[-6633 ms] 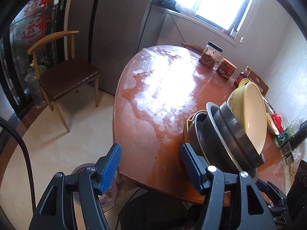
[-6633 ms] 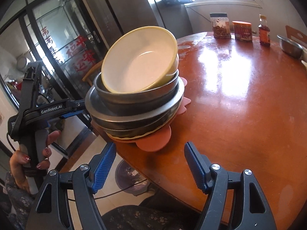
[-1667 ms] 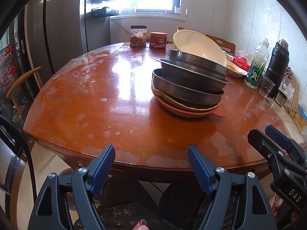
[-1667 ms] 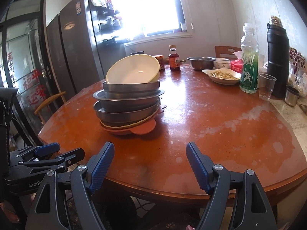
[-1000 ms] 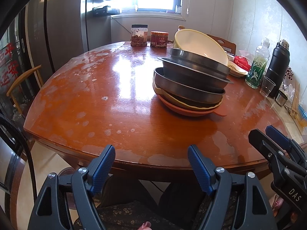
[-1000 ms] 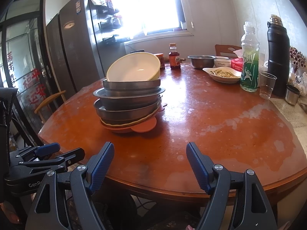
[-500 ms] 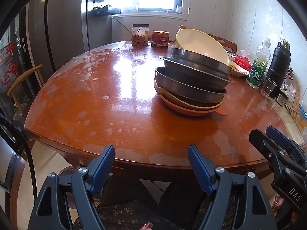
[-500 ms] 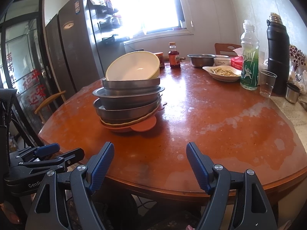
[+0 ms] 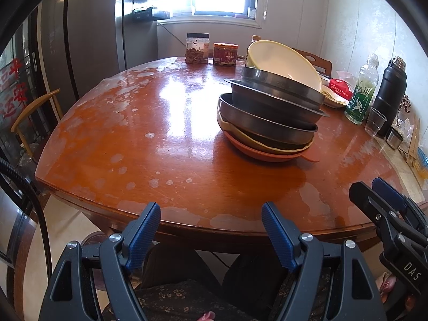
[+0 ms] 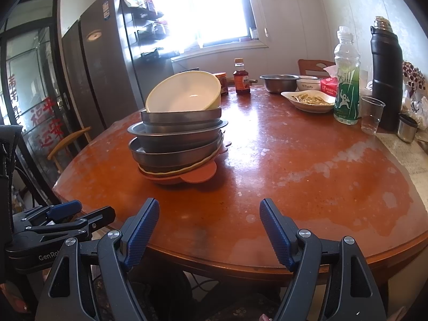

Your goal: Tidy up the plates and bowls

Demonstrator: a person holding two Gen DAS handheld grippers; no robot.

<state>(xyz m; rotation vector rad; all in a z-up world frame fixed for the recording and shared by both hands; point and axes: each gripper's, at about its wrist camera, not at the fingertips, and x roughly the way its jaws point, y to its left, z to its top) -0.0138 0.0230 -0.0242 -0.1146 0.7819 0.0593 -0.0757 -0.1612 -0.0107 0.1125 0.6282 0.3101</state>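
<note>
A stack of dishes stands on the round wooden table. A cream bowl tilts on top. Under it sit three metal pans, a yellow-rimmed plate, and an orange plate with handle tabs at the bottom. My left gripper is open and empty at the table's near edge, well short of the stack. My right gripper is open and empty, also at the near edge. Each gripper shows in the other's view.
At the table's far side stand a jar, a red tin, a sauce bottle, a steel bowl, and a dish of food. A green bottle, plastic cup and black flask stand right. A chair stands left.
Over the last second both grippers have stayed nearly still and open; the view shifted only slightly. Several seconds ago they were close beside the stack, and have since drawn back to the table's edge.
</note>
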